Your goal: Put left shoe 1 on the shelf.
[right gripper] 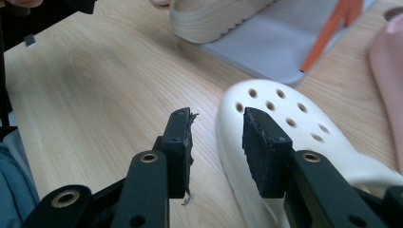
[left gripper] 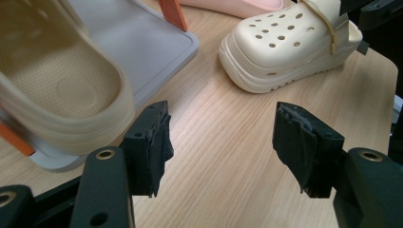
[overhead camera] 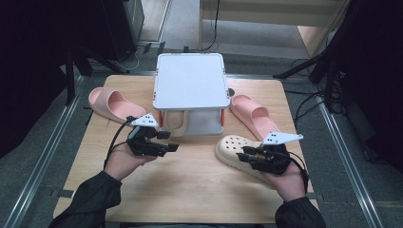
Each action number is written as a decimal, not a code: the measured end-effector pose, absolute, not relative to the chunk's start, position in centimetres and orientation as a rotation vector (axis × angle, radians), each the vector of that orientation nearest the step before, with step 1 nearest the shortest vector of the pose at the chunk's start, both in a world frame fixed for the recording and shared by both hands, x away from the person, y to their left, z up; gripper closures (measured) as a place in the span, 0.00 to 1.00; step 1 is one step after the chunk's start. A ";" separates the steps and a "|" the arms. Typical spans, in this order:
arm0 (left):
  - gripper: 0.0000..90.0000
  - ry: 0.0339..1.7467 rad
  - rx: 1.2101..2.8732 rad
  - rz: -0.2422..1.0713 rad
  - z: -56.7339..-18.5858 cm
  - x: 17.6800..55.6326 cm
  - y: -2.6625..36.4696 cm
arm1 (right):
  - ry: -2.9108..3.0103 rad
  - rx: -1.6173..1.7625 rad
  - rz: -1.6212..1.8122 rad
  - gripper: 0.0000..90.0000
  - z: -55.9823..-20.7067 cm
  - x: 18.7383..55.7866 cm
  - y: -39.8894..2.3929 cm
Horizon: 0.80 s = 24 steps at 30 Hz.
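Observation:
A cream clog with holes lies flat on the wooden table, right of the middle. My right gripper hovers over its side edge, jaws half open: one jaw above the clog's top, the other over bare wood, with a gap showing at the pad. A second cream clog sits on the lower shelf of a white rack. My left gripper is open and holds nothing, low over the table just in front of that shelf.
A pink slipper lies left of the rack, and another lies to its right behind the clog. The rack has orange legs. Metal rails run along both table sides.

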<state>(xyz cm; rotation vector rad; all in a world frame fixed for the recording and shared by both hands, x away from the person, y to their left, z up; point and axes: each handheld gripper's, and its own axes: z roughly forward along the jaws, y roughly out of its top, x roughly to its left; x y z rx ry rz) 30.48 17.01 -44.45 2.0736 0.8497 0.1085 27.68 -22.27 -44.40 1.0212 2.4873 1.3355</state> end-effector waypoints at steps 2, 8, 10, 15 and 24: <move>0.42 0.849 2.076 0.106 -44.5 30.8 16.8 | 2.471 1.044 1.330 0.71 -44.5 27.4 -22.9; 0.42 0.828 2.075 0.088 -44.7 31.5 16.1 | 2.429 1.112 1.304 0.71 -44.6 26.6 -24.5; 0.42 0.826 2.090 0.081 -44.8 31.8 15.9 | 2.417 1.136 1.303 0.71 -44.6 26.5 -25.0; 0.42 0.818 2.098 0.073 -44.9 32.2 15.3 | 2.393 1.199 1.268 0.70 -45.2 26.4 -26.1; 0.43 0.824 2.089 0.077 -44.9 32.4 15.3 | 2.418 1.243 1.210 0.69 -46.6 27.1 -25.8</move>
